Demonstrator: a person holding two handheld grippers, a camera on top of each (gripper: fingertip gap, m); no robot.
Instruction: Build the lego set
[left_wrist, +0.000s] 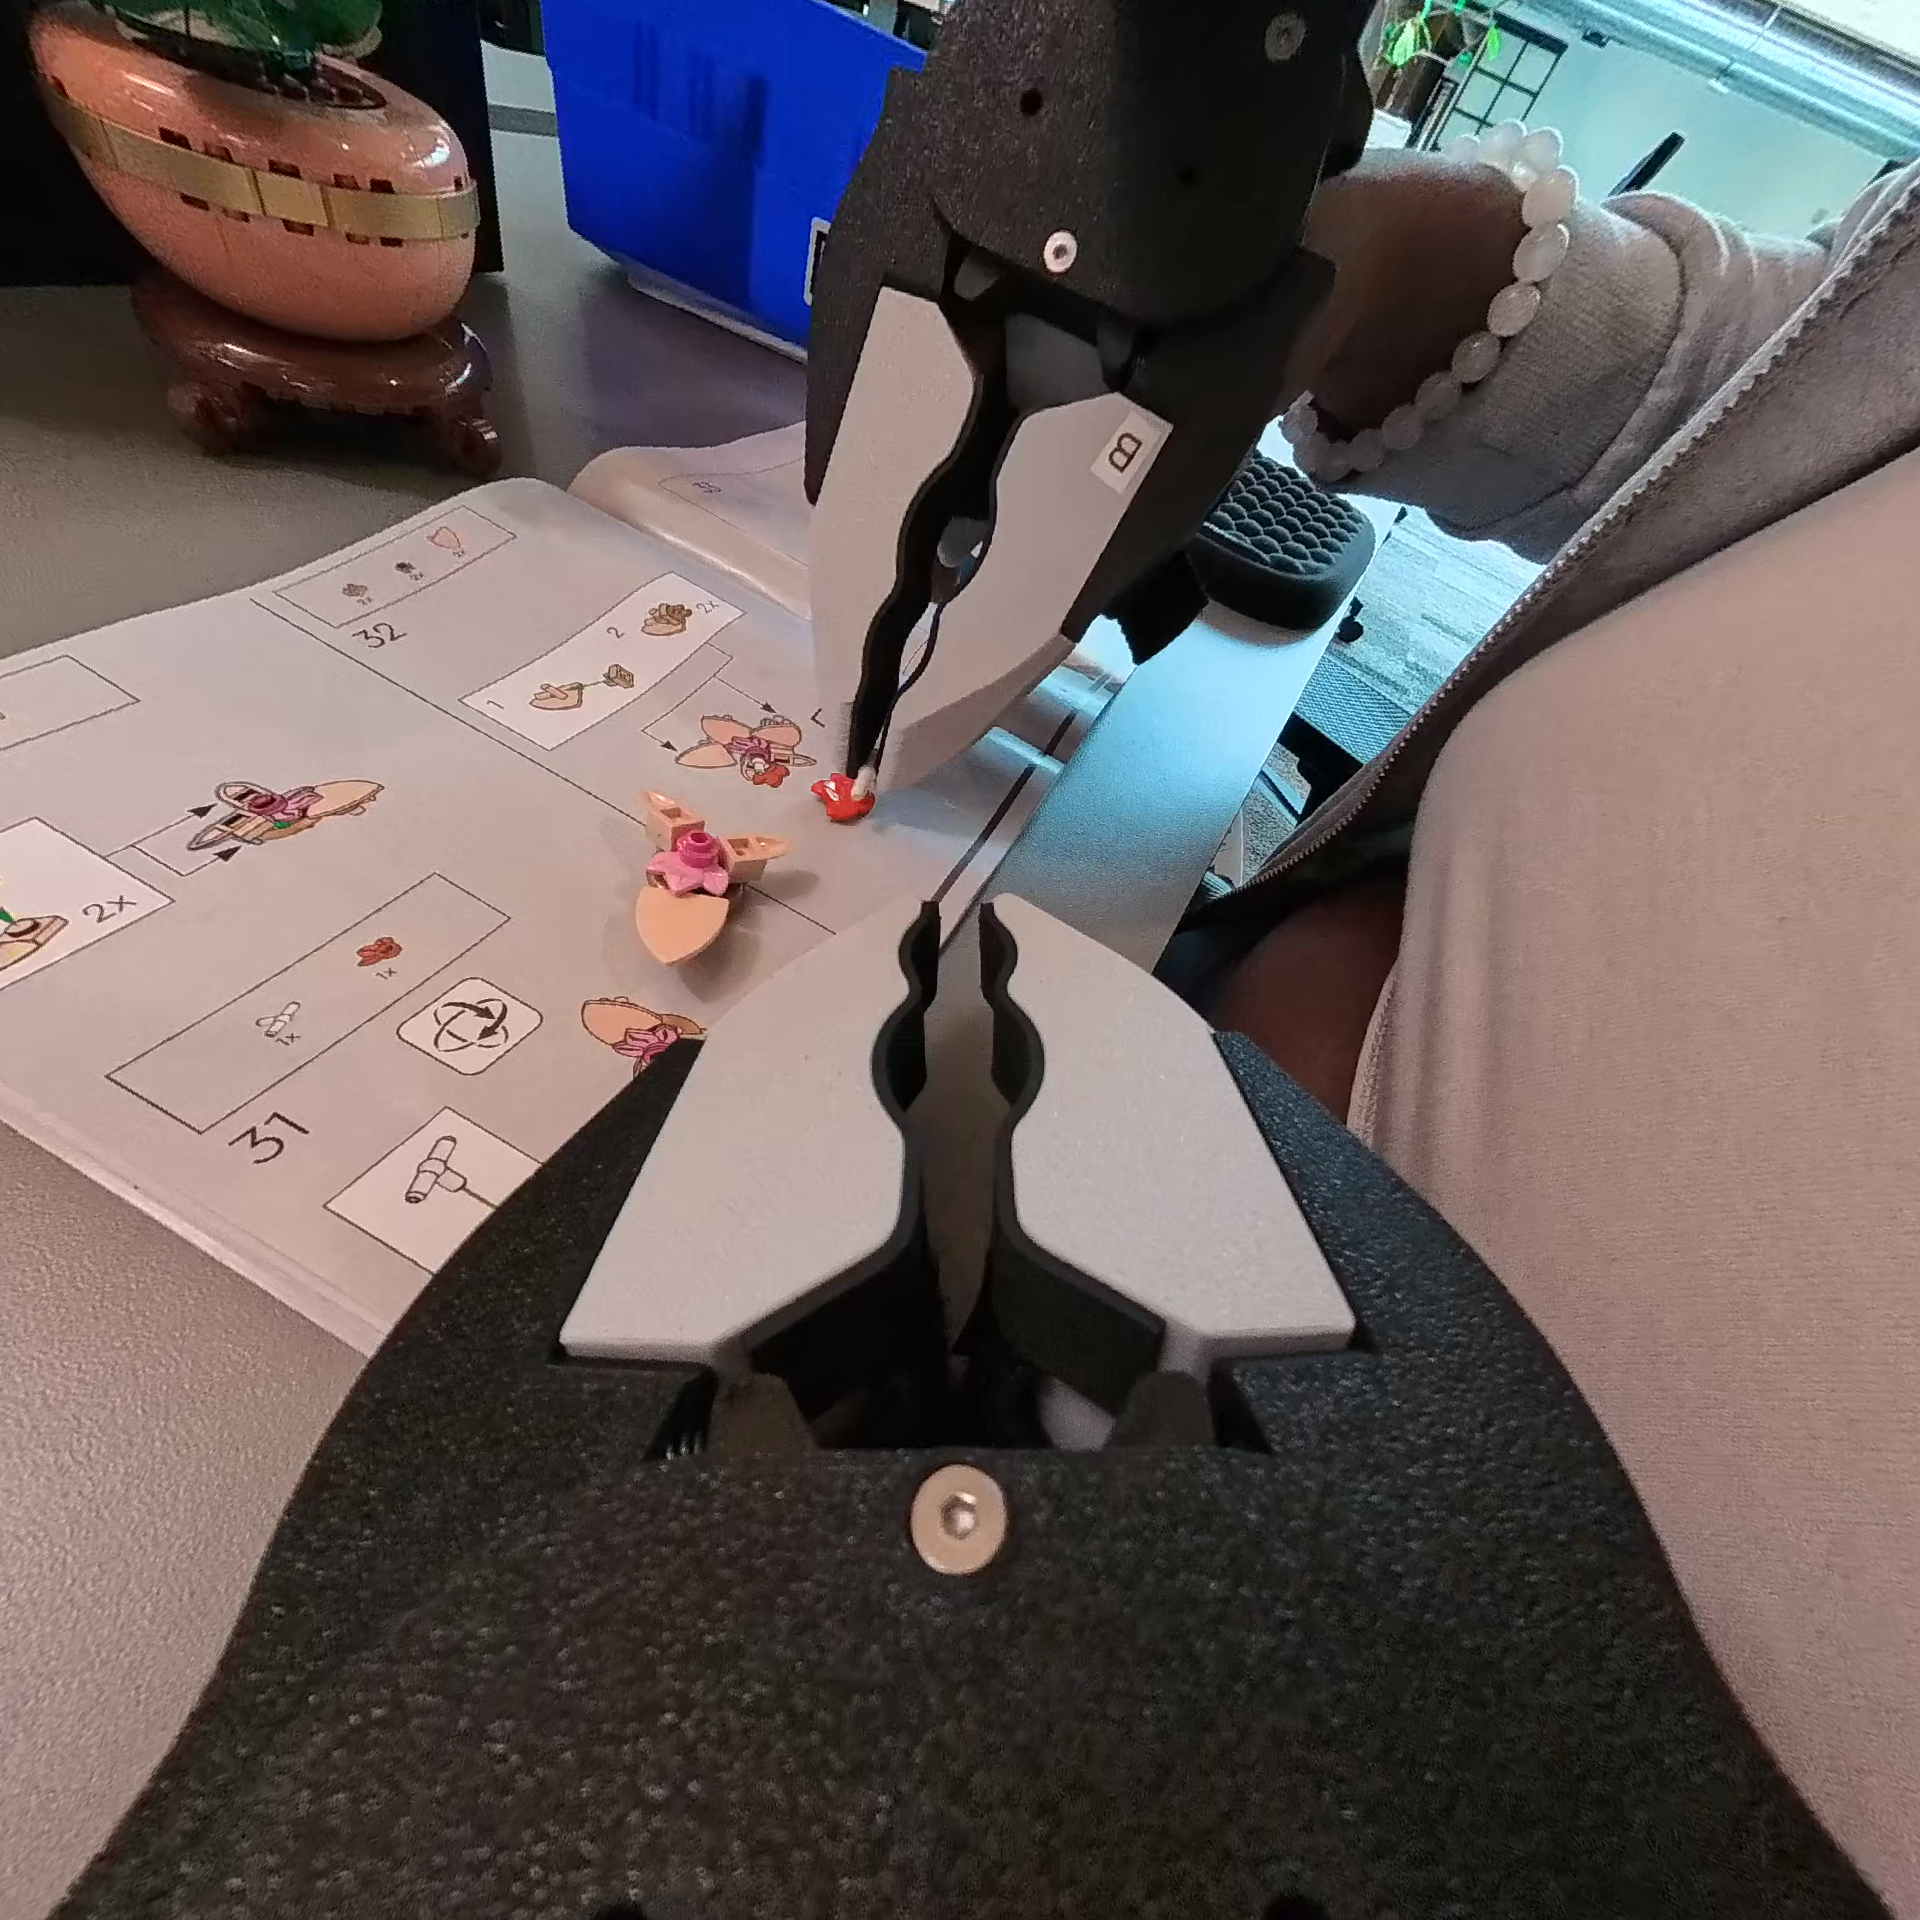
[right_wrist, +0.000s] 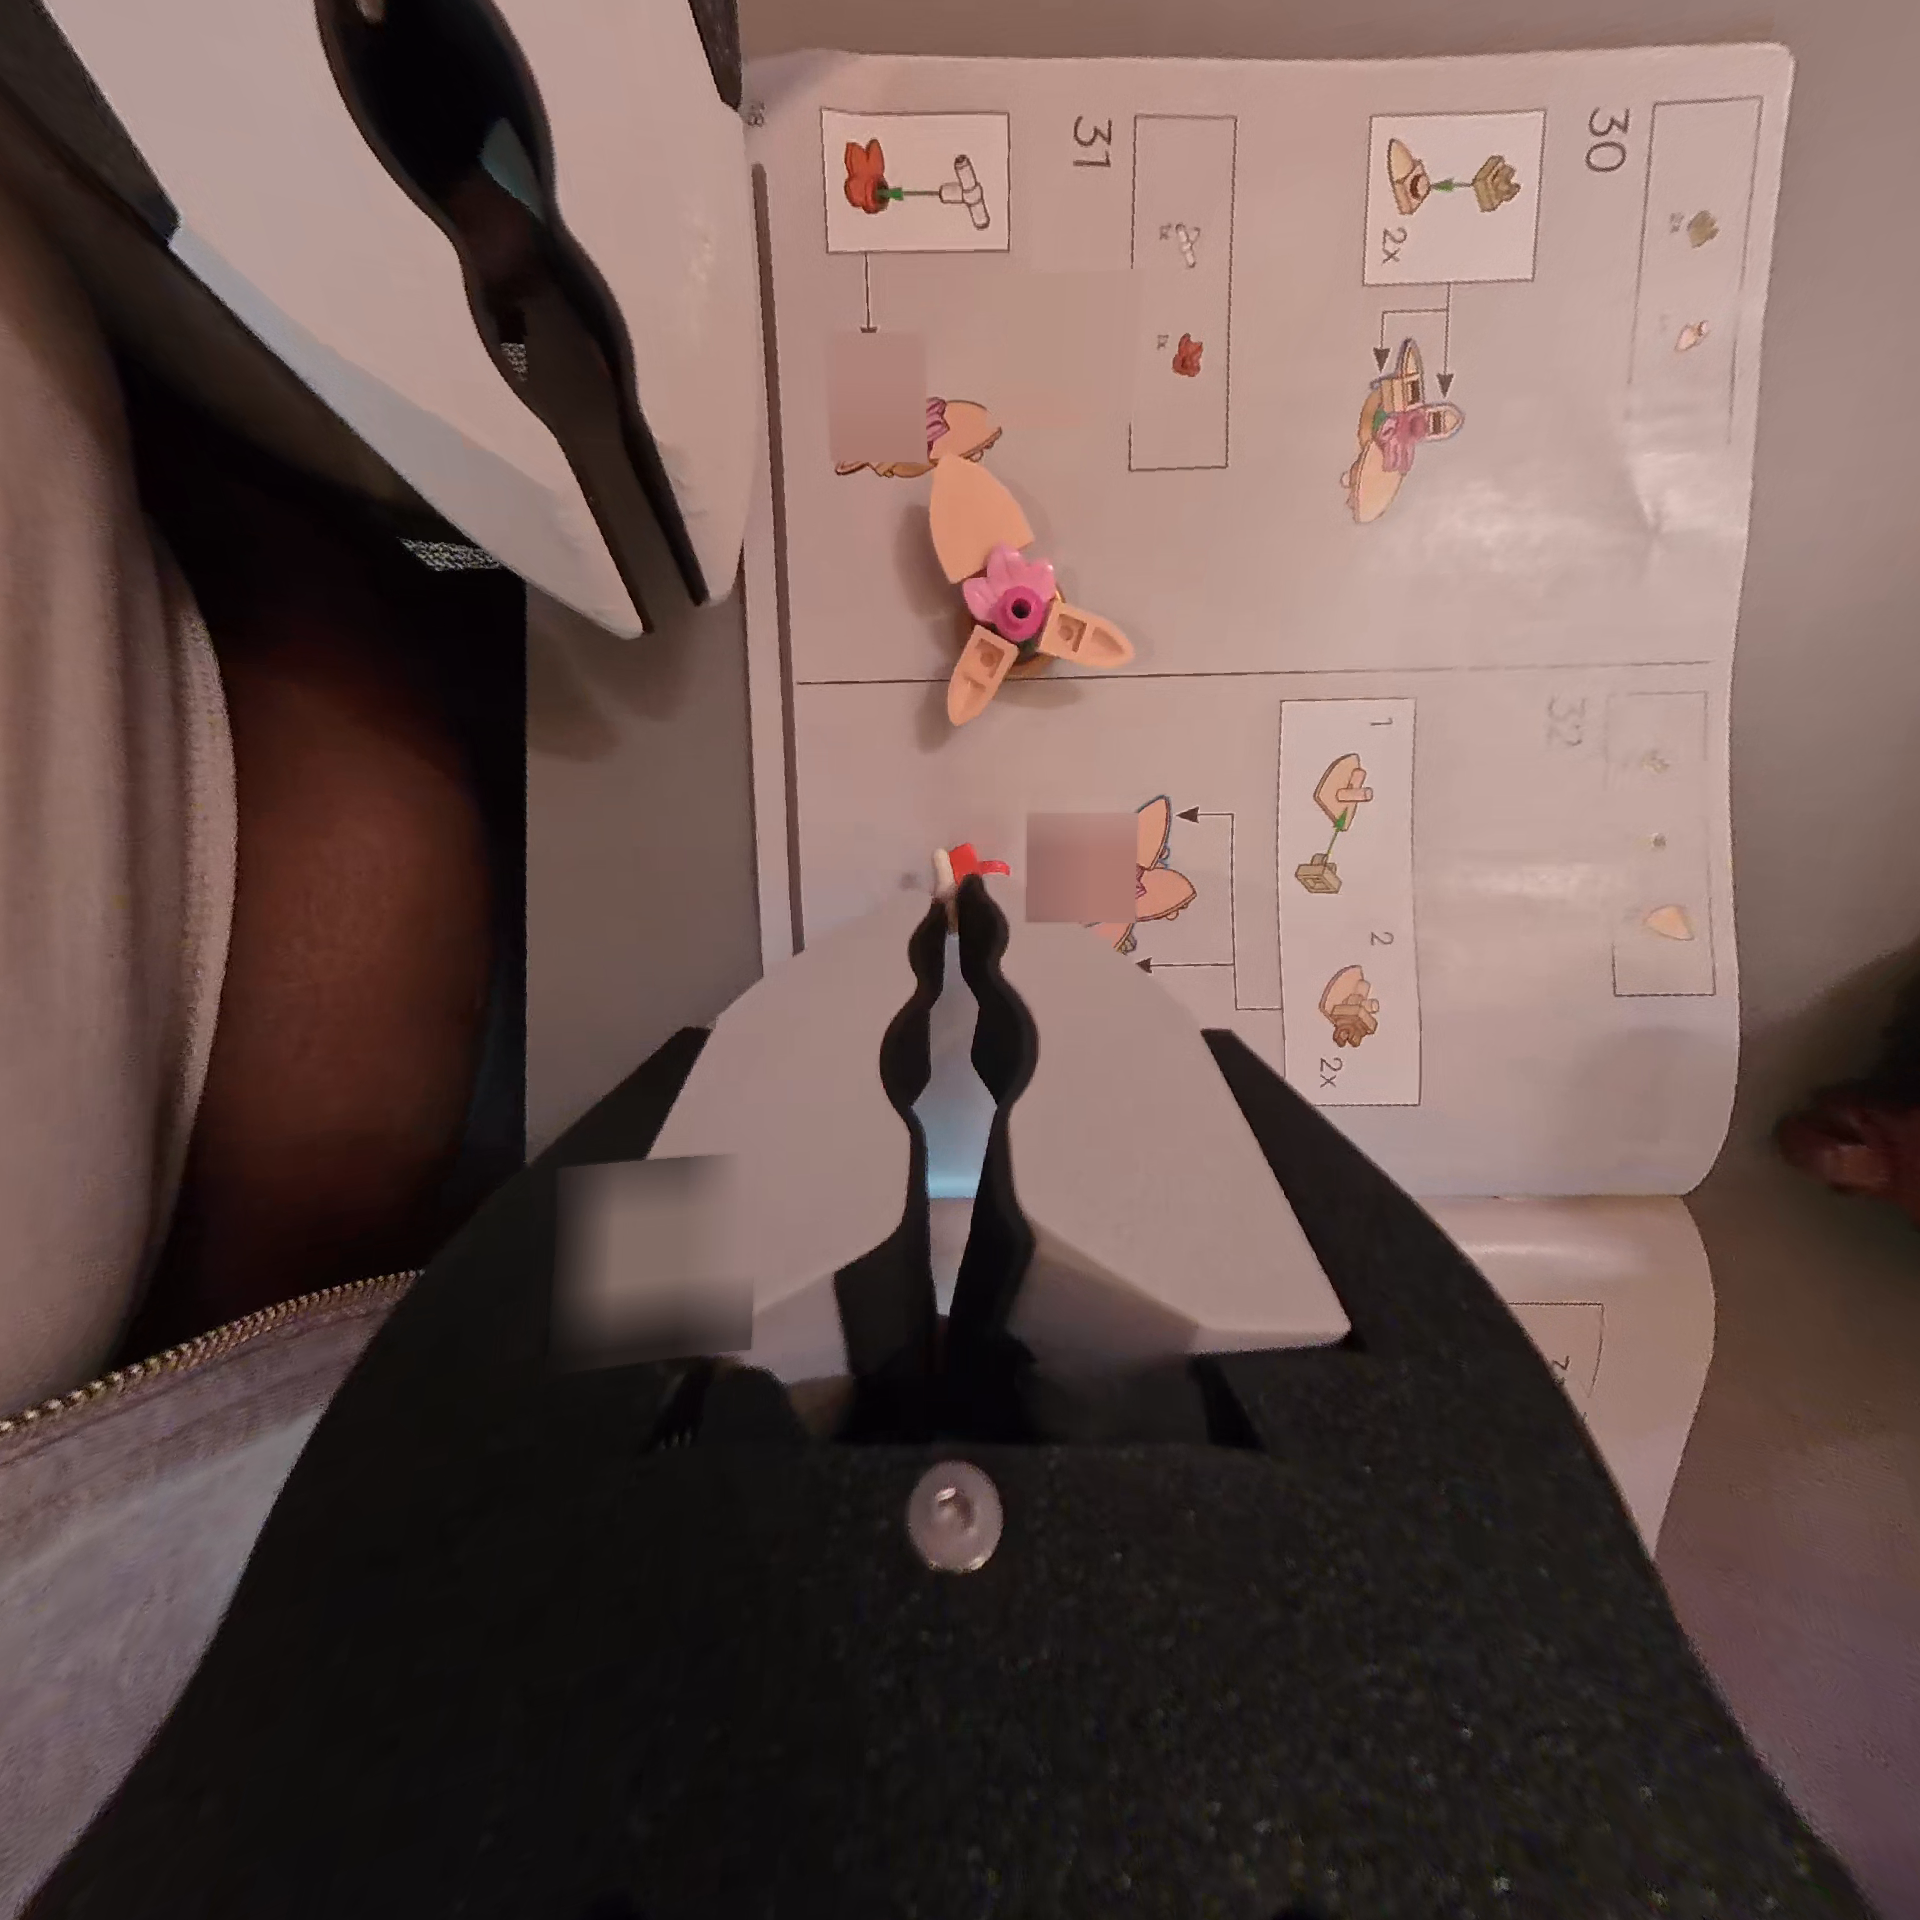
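A small flower assembly (left_wrist: 694, 878) is lying flat on the open instruction booklet (left_wrist: 312, 852), near its spine edge. It is showing three tan petal-shaped pieces spreading from a pink blossom piece (right_wrist: 1013, 597) at the centre, the broad rounded petal pointing one way and two narrower ones, each with an open stud hole, fanning out opposite. Just beside it, apart from it, a tiny red flower piece (left_wrist: 844, 798) is sitting on the page with a small white peg (right_wrist: 943, 871) joined to it. The right gripper (right_wrist: 961, 894) is pinching that white peg at its fingertips, pressing down toward the page.
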